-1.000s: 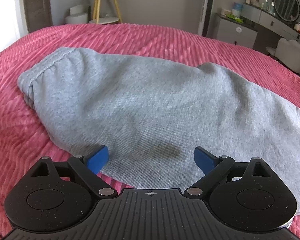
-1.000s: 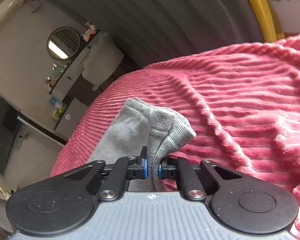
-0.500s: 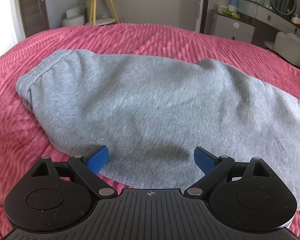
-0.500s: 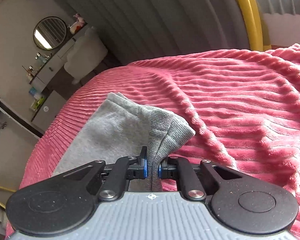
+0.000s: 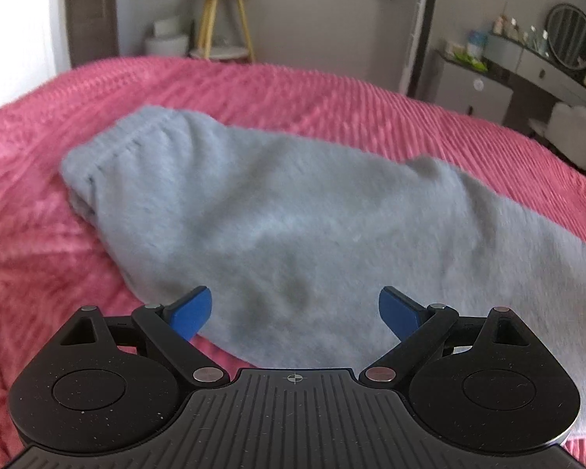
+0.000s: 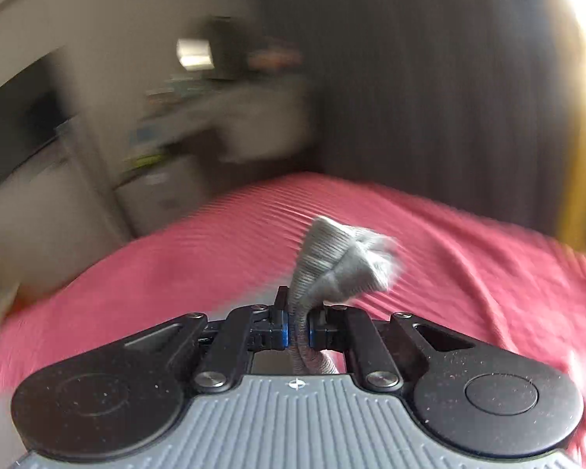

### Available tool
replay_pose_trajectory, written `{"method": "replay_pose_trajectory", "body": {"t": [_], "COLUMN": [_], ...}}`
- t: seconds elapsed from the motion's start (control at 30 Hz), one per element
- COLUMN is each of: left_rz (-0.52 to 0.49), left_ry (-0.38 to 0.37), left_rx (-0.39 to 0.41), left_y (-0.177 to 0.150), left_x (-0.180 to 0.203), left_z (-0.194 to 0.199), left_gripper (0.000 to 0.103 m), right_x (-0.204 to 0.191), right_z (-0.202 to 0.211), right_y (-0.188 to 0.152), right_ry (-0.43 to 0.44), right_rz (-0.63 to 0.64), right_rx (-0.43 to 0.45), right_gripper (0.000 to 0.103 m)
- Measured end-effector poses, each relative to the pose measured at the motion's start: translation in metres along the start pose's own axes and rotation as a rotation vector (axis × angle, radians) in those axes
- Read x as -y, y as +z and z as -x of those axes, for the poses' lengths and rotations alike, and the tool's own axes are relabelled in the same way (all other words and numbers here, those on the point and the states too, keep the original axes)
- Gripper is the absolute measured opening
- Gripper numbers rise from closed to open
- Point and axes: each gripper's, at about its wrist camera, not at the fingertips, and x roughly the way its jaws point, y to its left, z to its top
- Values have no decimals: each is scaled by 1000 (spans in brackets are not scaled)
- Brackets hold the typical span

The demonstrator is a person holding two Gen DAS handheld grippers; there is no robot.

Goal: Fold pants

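Where pants (image 5: 293, 211) lie, pink bedspread (image 5: 332, 93) meets dresser (image 5: 488, 86).

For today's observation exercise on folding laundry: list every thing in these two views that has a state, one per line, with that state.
Grey sweatpants: lying flat on the bed, waistband at far left.
Sweatpants leg cuff: bunched, pinched, lifted off the bed.
Left hand-held gripper: open, over the sweatpants' near edge, holding nothing.
Right hand-held gripper: shut on the cuff.
Pink ribbed bedspread: spread across the bed.

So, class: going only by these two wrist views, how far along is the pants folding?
Done: grey pants lie flat on the pink bedspread. In hand: right gripper is shut on a bunched cuff; left gripper is open over the fabric. Left: no cross fold visible.
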Motion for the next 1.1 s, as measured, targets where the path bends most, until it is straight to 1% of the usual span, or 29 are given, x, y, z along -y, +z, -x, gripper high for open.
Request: {"method": "replay_pose_trajectory", "body": {"t": [0.07,0.1,0.13,0.17,0.2,0.27,0.3,0.33,0.37,0.4,0.53,0.6,0.67,0.73,0.8,0.83,0.9,0.97,1.0,1.03,1.07,1.1], "left_rz": [24,39,56,71,83,100,101,102,103,101,82,50,27,35,48,49,37,25,24,26,31,38], "left_ry": [16,22,30,36,40,51,54,55,52,41,19,29,38,31,26,25,33,41,40,37,27,4], "left_rx": [27,37,41,43,44,38,32,26,22,20,16,15,15,15,14,12,7,3,6,10,14,21], "left_y": [2,3,4,5,5,5,4,4,4,4,4,4,3,3,3,3,3,2,2,2,2,2], "left_x": [-8,-12,-17,-22,-27,-33,-36,-37,-37,-37,-31,-26,-24,-27,-29,-29,-28,-27,-26,-26,-26,-24], "left_z": [6,8,8,8,8,5,4,2,0,-1,-10,-15,-17,-18,-18,-19,-21,-22,-20,-19,-16,-12], "left_gripper": [96,96,96,96,96,96,96,96,96,96,96,96,96,96,96,96,96,96,96,96,96,96], "right_x": [-66,-108,-136,-166,-195,-239,-252,-263,-272,-277,-263,-260,-255,-256,-258,-260,-261,-256,-252,-242,-222,-201], "right_z": [11,17,20,22,21,16,12,7,12,18,15,19,25,32,38,39,37,38,37,39,44,47], "right_y": [-6,-20,-34,-55,-82,-145,-172,-198,-212,-215,-193,-187,-190,-196,-206,-208,-209,-198,-190,-179,-162,-149], "right_ry": [112,180,229,288,341,429,456,443,403,390,446,457,457,459,457,458,459,472,485,493,511,525], "right_rz": [210,342,432,529,617,814,879,954,1027,1052,894,824,795,817,863,890,914,866,807,717,559,408], "right_rx": [24,29,23,-2,-50,-177,-253,-319,-267,-226,-299,-301,-277,-256,-262,-266,-293,-313,-334,-347,-351,-342], "right_gripper": [9,9,9,9,9,9,11,11,11,11,11,11,11,11,12,15,20,33,50,65,72,85]}}
